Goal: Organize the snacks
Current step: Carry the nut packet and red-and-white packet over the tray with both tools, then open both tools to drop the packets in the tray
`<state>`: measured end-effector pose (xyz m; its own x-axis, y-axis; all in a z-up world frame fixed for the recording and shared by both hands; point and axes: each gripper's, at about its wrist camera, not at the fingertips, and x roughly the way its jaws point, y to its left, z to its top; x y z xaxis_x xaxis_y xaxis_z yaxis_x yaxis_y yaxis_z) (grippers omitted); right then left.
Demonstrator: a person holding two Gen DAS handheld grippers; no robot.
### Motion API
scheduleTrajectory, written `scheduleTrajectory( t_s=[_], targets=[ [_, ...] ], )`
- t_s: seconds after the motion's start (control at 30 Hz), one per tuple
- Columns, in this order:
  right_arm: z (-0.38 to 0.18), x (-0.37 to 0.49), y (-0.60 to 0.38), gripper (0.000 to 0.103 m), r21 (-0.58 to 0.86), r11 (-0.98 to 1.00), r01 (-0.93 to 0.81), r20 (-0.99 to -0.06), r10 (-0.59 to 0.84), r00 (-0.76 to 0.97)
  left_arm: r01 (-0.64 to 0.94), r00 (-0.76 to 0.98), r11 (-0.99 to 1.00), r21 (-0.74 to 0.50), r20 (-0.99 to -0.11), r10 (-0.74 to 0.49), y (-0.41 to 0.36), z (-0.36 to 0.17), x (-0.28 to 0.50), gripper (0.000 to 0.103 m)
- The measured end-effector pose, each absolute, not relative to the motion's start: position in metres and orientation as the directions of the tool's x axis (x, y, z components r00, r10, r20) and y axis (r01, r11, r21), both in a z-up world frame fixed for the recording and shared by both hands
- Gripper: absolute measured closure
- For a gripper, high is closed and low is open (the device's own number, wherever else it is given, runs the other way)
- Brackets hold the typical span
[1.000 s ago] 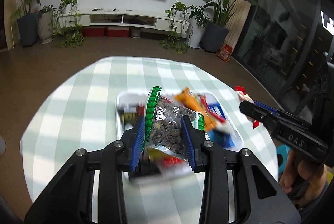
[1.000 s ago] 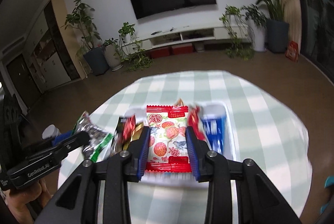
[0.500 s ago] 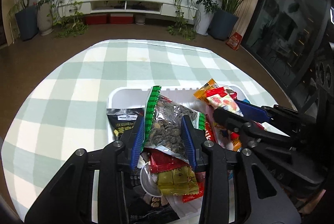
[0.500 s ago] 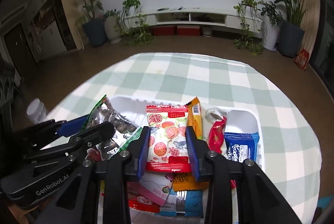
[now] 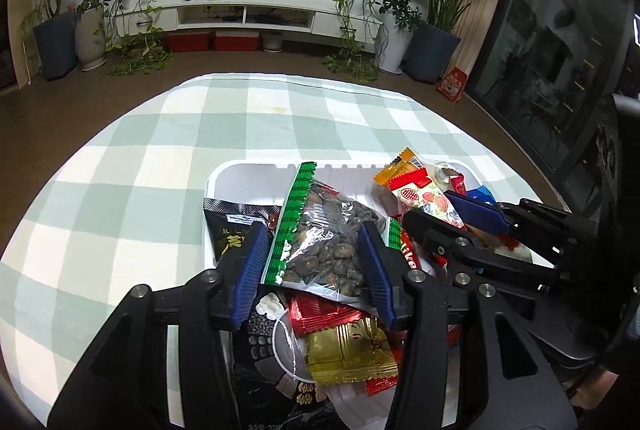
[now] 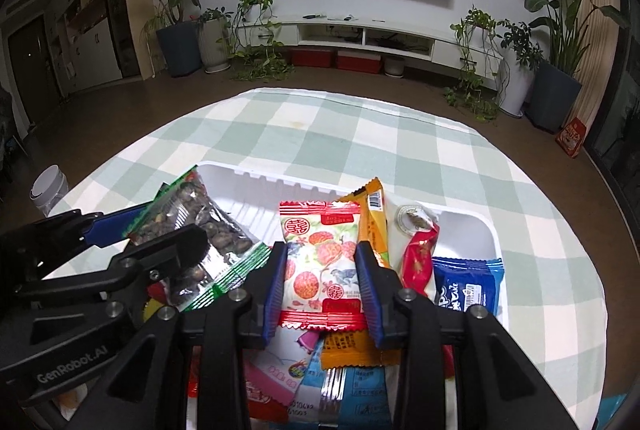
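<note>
Two hand-held grippers over a white tray (image 5: 256, 169) of snacks, on a round table under a green-and-white checked cloth (image 5: 160, 157).

Left gripper (image 5: 312, 254): jaws just been opening, now spread a little, with a clear green-edged bag of dark nuts (image 5: 324, 238) between the blue pads (image 5: 252, 270) — a gap visible at the left pad, the bag lying tilted on other packets in the near-left part of the tray. Seen also from the right wrist view at left (image 6: 200, 250).

Right gripper (image 6: 320, 274): pinching a white packet with red fruit print and red crimped ends (image 6: 320, 262), pads pressed on both sides, over the middle of the tray.

Beside it, to the right — an orange packet (image 6: 374, 226), a red-and-white wrapper (image 6: 418, 254), a blue packet (image 6: 466, 286). Under the left gripper: a gold packet (image 5: 348, 354), a red one (image 5: 320, 314), a black bag (image 5: 232, 226) at the tray's left edge.
</note>
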<state>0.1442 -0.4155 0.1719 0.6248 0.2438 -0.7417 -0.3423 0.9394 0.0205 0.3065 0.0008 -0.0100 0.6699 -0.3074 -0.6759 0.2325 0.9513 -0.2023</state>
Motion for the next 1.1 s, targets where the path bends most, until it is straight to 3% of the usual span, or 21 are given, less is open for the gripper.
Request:
scheduleTrajectory(
  t_s=[0.1, 0.37, 0.57, 0.73, 1.1],
  targets=[
    [0.171, 0.144, -0.416, 0.066, 0.019, 0.939, -0.344, -0.741, 0.244, 0.625, 0.236, 0.671, 0.95, -0.203, -0.674, -0.31, 0.001, -0.012, 0.307, 0.054],
    [0.172, 0.144, -0.423, 0.061, 0.032, 0.943, -0.332, -0.742, 0.245, 0.624, 0.209, 0.684, 0.959, -0.193, -0.671, -0.284, 0.006, -0.01, 0.306, 0.029],
    [0.175, 0.142, -0.425, 0.057, 0.017, 0.942, -0.336, -0.744, 0.237, 0.625, 0.185, 0.692, 0.964, -0.19, -0.672, -0.265, 0.011, -0.009, 0.303, 0.02],
    [0.182, 0.136, -0.427, 0.043, 0.016, 0.943, -0.334, -0.735, 0.238, 0.635, 0.162, 0.712, 0.967, -0.198, -0.655, -0.253, 0.019, -0.003, 0.297, 0.01],
    [0.205, 0.117, -0.433, 0.029, -0.009, 0.941, -0.339, -0.677, 0.244, 0.695, 0.144, 0.778, 0.975, -0.171, -0.589, -0.219, 0.023, 0.022, 0.27, 0.001]
  ],
)
